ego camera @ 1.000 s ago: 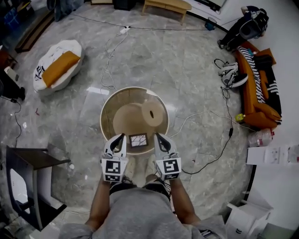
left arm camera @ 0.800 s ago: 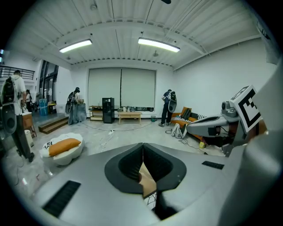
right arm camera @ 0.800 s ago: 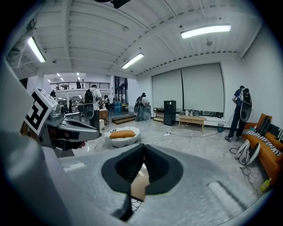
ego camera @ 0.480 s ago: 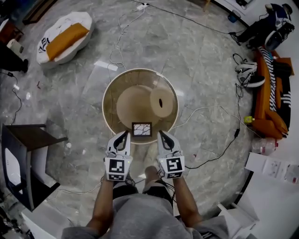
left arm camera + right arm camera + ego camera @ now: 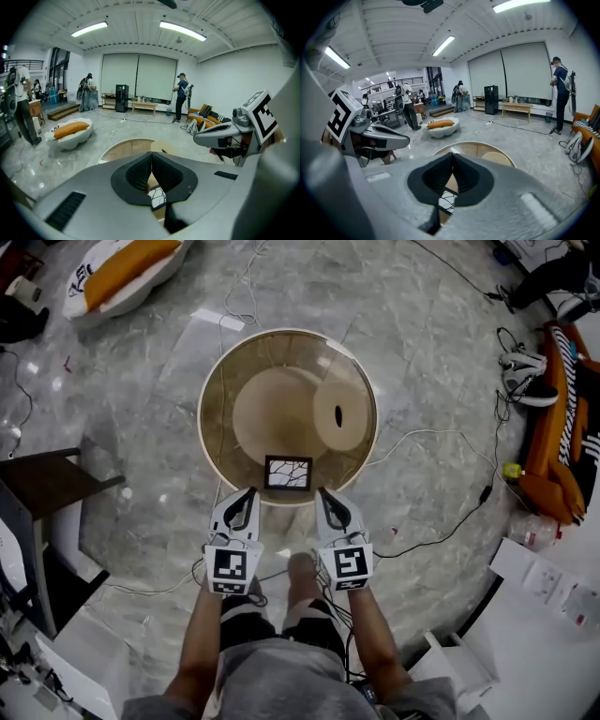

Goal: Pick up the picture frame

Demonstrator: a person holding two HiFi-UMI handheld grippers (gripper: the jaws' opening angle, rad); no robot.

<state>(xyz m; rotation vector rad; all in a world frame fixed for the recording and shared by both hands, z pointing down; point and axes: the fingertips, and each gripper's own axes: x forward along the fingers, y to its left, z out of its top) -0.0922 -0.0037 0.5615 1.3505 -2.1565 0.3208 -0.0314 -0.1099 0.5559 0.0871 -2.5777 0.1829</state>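
Observation:
A small black picture frame (image 5: 288, 472) with a white cracked-line picture stands near the front edge of a round glass-topped table (image 5: 201, 418). My left gripper (image 5: 247, 493) is just short of the frame's left side and my right gripper (image 5: 324, 493) just short of its right side; both hover by the table's near rim. In the left gripper view the jaws (image 5: 151, 161) are shut with nothing held, and the frame (image 5: 159, 197) shows below them. The right gripper view shows the same: shut jaws (image 5: 453, 164), with the frame (image 5: 445, 200) beneath.
Under the glass sits a wooden base with a round cylinder (image 5: 339, 416). A dark side table (image 5: 47, 486) stands to the left, a white and orange cushion seat (image 5: 112, 273) at far left, an orange sofa (image 5: 562, 451) to the right. Cables trail over the marble floor. People stand far off.
Both grippers have sunk toward the table's near edge, still shut and side by side. The table and frame now look larger and closer in the head view.

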